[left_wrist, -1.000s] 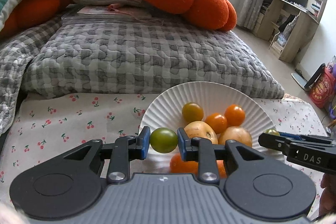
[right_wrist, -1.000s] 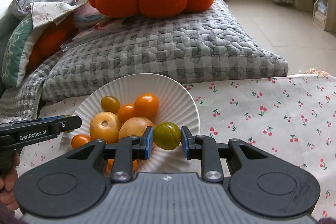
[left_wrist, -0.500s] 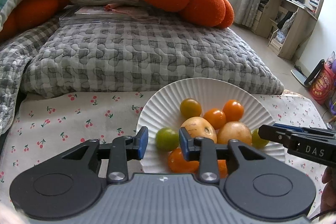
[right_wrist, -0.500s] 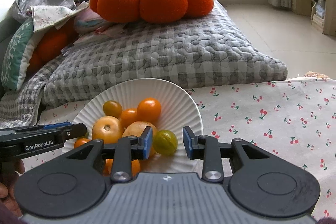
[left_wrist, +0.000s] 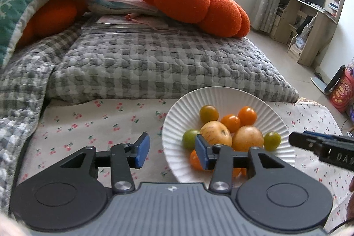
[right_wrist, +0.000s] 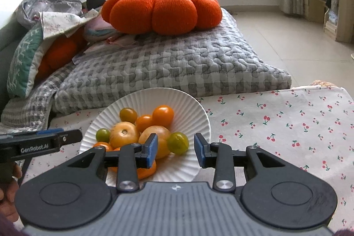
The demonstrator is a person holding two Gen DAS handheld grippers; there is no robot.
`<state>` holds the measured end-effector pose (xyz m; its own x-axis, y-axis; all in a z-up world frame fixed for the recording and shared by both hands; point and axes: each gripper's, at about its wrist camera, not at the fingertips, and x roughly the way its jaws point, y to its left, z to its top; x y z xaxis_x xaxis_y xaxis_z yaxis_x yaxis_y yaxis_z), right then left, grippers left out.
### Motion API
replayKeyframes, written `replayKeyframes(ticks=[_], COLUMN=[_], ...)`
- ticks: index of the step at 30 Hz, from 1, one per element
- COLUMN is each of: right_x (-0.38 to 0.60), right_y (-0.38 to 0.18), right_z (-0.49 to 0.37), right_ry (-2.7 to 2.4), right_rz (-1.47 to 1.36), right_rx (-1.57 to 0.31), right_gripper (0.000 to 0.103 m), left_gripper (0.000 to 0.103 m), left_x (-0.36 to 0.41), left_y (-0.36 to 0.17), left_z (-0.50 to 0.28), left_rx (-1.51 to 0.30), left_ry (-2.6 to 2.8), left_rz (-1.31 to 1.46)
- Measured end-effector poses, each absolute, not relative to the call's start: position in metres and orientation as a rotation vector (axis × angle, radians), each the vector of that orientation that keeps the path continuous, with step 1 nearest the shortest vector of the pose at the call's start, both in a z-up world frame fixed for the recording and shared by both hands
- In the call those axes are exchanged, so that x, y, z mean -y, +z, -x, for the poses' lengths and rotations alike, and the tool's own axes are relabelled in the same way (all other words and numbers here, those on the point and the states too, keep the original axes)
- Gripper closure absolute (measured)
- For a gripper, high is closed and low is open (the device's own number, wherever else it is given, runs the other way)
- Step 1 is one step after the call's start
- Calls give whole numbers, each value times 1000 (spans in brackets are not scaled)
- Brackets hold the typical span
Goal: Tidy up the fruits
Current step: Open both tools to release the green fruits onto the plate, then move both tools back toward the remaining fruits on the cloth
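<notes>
A white ribbed plate (left_wrist: pixel 221 95) (right_wrist: pixel 188 101) on the cherry-print cloth holds several small tomatoes: orange, yellow and green. My left gripper (left_wrist: pixel 170 151) is open and empty over the plate's left rim; a green tomato (left_wrist: pixel 190 138) lies on the plate just beyond its right finger. My right gripper (right_wrist: pixel 176 148) is open and empty at the plate's near right side, with a second green tomato (right_wrist: pixel 178 143) lying on the plate between its pads, touching neither. That tomato also shows in the left wrist view (left_wrist: pixel 272 141).
A grey checked quilt (right_wrist: pixel 166 68) lies folded behind the plate, with an orange pumpkin cushion (right_wrist: pixel 161 10) on top. The cherry-print cloth (right_wrist: pixel 287 121) spreads right of the plate and, in the left view (left_wrist: pixel 88 123), left of it. Shelving stands at the far right.
Both grippers opened and let go of their green tomatoes, which now lie on the plate. Both grippers have drawn back; the left has also shifted left off the plate.
</notes>
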<state>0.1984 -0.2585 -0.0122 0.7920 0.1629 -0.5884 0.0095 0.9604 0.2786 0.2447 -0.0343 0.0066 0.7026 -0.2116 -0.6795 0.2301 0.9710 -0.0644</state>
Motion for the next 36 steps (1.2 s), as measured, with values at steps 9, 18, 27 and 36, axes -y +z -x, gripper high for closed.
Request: replayKeyframes(ticks=[9, 18, 27, 36], right_x=[252, 239, 241, 215], right_y=[-9, 11, 19, 2], right_z=[-176, -144, -114, -100], right_ry=[99, 171, 188, 224], right_rz=[-275, -263, -287, -193], right_rx=[-664, -646, -644, -738], right_gripper=[69, 67, 60, 59], left_gripper=[62, 62, 61, 62], left_x=[10, 11, 19, 21], left_y=[6, 13, 11, -6], left_z=[-220, -184, -152, -129], left_rx=[-783, -796, -811, -885], left_ry=[-203, -220, -205, -243], left_rz=[-7, 11, -14, -1])
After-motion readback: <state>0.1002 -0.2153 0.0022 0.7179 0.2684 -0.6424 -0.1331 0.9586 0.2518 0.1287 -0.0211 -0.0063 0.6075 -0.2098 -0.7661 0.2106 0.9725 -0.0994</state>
